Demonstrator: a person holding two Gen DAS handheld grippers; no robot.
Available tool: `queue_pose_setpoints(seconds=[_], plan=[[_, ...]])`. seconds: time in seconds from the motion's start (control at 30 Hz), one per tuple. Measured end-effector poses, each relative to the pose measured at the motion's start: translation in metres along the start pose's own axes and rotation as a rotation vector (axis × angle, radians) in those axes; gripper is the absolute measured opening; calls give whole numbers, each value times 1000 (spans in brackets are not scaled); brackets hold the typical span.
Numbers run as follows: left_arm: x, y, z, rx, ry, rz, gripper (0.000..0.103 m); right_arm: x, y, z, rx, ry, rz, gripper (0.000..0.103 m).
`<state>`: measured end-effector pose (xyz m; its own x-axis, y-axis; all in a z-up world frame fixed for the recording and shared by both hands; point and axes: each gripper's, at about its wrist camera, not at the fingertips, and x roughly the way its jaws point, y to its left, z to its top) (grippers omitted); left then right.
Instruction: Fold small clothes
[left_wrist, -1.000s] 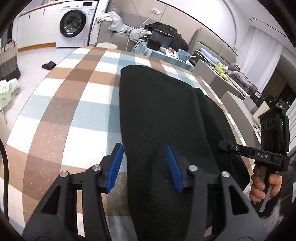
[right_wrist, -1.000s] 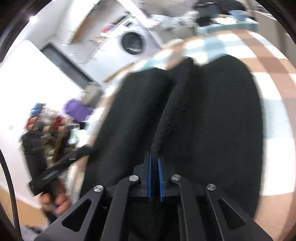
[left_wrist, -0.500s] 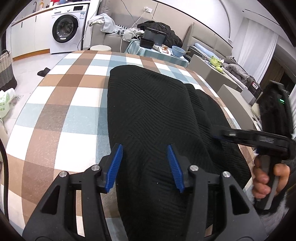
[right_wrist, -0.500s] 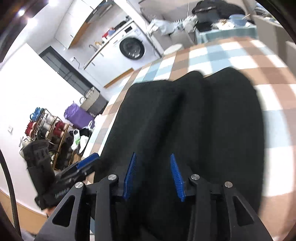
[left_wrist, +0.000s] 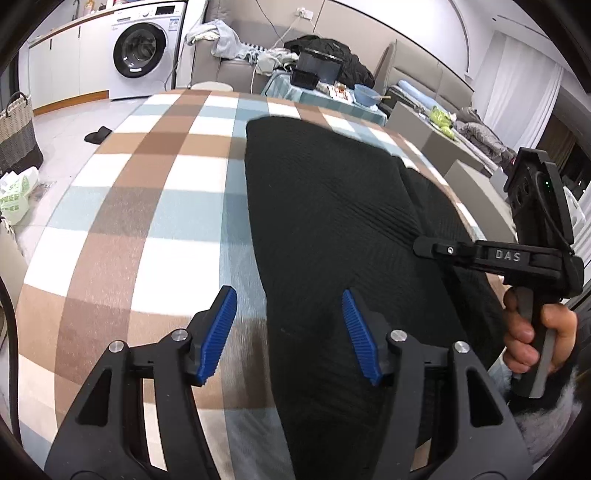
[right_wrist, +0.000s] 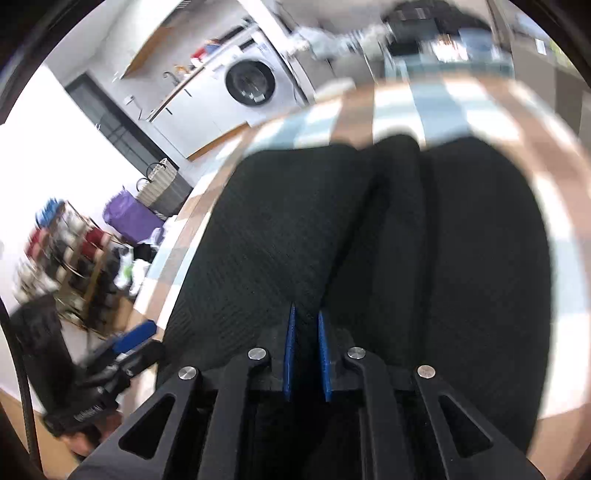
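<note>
A black knitted garment (left_wrist: 332, 229) lies folded lengthwise on a table with a checked brown, blue and white cloth (left_wrist: 155, 192). My left gripper (left_wrist: 288, 325) is open, its blue pads straddling the garment's near left edge. My right gripper (right_wrist: 304, 343) is shut on a fold of the black garment (right_wrist: 424, 266) at its near edge. In the left wrist view the right gripper (left_wrist: 428, 246) shows at the right, held by a hand, its closed tip on the garment's right side. The left gripper (right_wrist: 133, 336) shows blurred at lower left in the right wrist view.
A washing machine (left_wrist: 147, 55) and a woven basket (left_wrist: 18, 136) stand beyond the table on the left. A cluttered side table (left_wrist: 325, 92) and sofas stand behind. A shoe rack (right_wrist: 66, 258) and a purple bag (right_wrist: 129, 218) are on the floor.
My right gripper went from shut to open and has now closed again on a fold of the garment. My left gripper has stayed open over the near edge.
</note>
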<state>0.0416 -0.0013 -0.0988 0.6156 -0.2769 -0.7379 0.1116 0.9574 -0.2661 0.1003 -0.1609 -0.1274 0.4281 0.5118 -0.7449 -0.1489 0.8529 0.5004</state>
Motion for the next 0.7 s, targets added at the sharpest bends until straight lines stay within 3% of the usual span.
queue_pose_setpoints(seconds=[0.1, 0.2, 0.3, 0.33, 0.5, 0.57, 0.63, 0.7], plan=[[1, -2, -8, 12, 19, -6, 57, -8, 5, -23, -23, 36, 93, 24], [3, -4, -14, 21, 34, -2, 57, -12, 14, -47, -60, 90, 188, 25], [1, -4, -16, 12, 33, -8, 57, -25, 29, -62, -158, 27, 177, 5], [-1, -4, -16, 11, 29, -9, 57, -32, 30, -65, -162, 3, 205, 5], [-4, -5, -16, 14, 20, -3, 61, -35, 6, -70, -121, 16, 47, 7], [-3, -5, -15, 15, 22, -3, 61, -52, -4, -73, -94, -21, 47, 15], [-2, -5, -14, 12, 24, -9, 61, -67, -13, -74, -81, -62, 9, 34], [-1, -5, -14, 8, 23, -16, 61, -69, -27, -72, -40, -63, -19, 35]])
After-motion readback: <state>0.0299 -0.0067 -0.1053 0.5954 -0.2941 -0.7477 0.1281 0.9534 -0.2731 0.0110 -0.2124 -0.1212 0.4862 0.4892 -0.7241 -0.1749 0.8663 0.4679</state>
